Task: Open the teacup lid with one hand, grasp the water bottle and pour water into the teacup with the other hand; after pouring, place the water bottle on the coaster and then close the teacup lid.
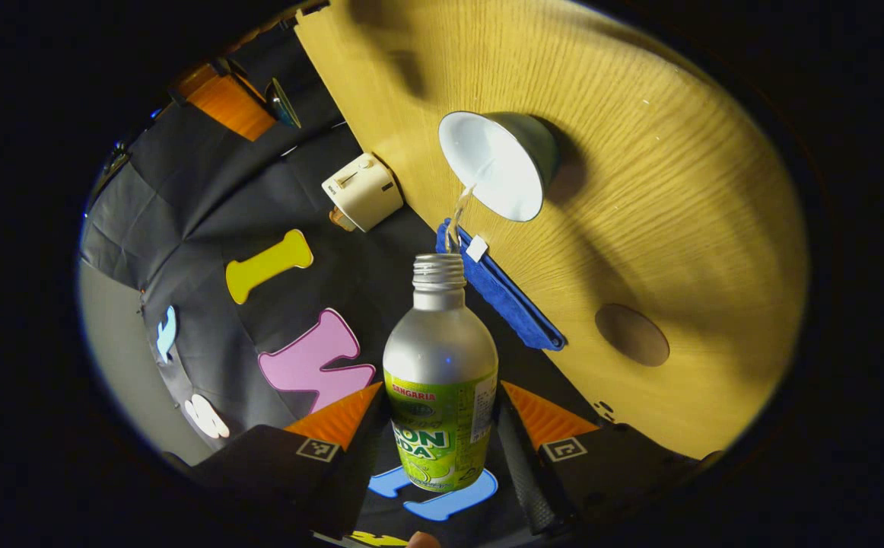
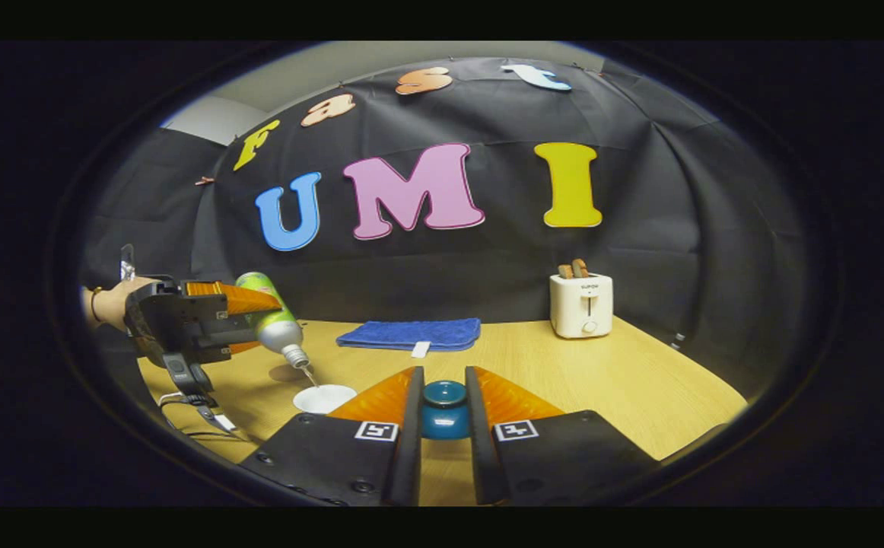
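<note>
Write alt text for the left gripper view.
The left gripper holds a tilted bottle and pours a thin stream of water into an open white-lined teacup on a wooden table. A blue cloth and a toaster lie beyond.

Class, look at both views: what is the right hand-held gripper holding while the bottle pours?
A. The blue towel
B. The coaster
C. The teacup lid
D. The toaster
C. In the right gripper view the right hand-held gripper clamps the dark blue teacup lid, while the water bottle pours into the teacup.

The water bottle (image 1: 440,380) carries a green label with "SANGARIA" in red; the big white letters below are partly hidden.
</note>
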